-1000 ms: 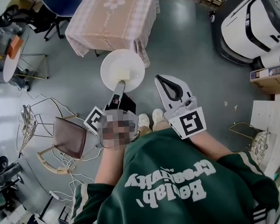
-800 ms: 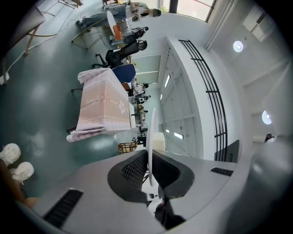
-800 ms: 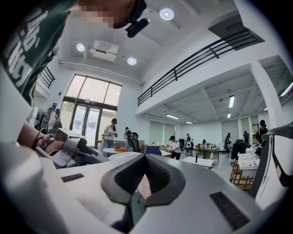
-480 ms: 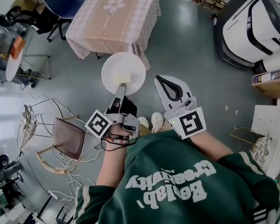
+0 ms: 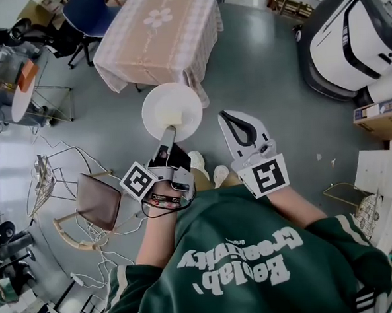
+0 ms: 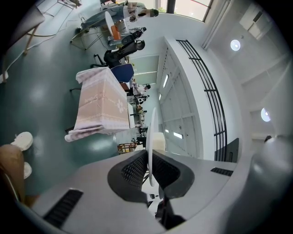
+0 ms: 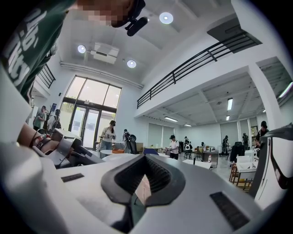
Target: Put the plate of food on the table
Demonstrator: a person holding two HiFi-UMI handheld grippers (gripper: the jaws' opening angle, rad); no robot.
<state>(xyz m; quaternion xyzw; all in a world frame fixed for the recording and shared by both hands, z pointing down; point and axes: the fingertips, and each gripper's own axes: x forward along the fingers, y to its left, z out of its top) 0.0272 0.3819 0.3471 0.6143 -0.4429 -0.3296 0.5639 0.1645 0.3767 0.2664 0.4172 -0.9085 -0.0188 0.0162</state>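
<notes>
A white plate carrying a pale yellow block of food hangs level over the grey floor, just short of the near edge of the table with the pink checked cloth. My left gripper is shut on the plate's near rim. In the left gripper view the plate shows edge-on between the pads of the left gripper. My right gripper hovers beside the plate on its right, shut and holding nothing. The right gripper shows only the room between its fingers.
A brown chair and loose cables lie at the left. A blue chair stands behind the table. A large white machine and a cardboard box are at the right. Several people stand far off.
The table has come nearer and shows more fully in the head view. The plate stays level in the left gripper. The right gripper keeps its place beside it.
</notes>
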